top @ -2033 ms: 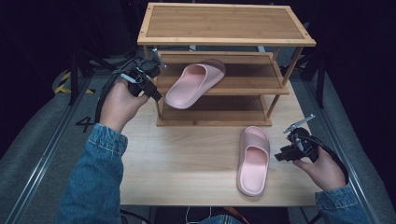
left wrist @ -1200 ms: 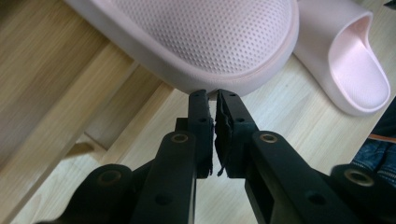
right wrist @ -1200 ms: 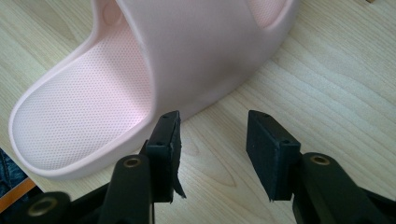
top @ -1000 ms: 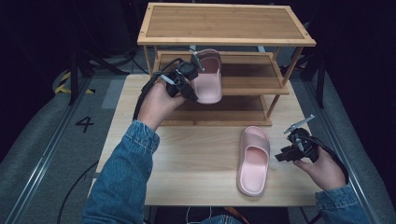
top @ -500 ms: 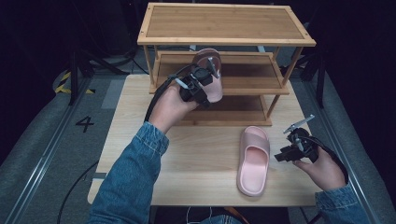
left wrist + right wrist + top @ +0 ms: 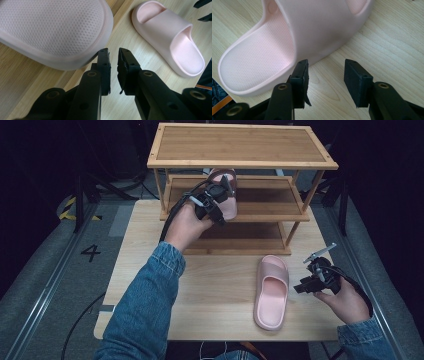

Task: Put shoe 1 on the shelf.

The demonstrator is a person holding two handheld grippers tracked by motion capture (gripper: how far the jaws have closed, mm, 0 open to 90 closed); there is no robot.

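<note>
**One slipper at the rack, one on the table**

The left claw (image 6: 223, 199) reached over the far part of the pale wooden table (image 6: 150, 270) to the middle tier of the three-tier bamboo shoe rack (image 6: 240, 145). A soft pink foam slide slipper (image 6: 227, 195) sat at the left end of that tier, just beside the claw. In the left gripper view the jaws stood nearly closed, a thin gap between them and nothing in it, the slipper's dimpled heel (image 6: 50, 30) just above the tips.

The second pink foam slide slipper (image 6: 271, 290) lay flat near the table's right front corner. The right claw (image 6: 305, 285) hovered just right of it, jaws parted and empty, the slipper's edge (image 6: 287, 50) close ahead.
</note>
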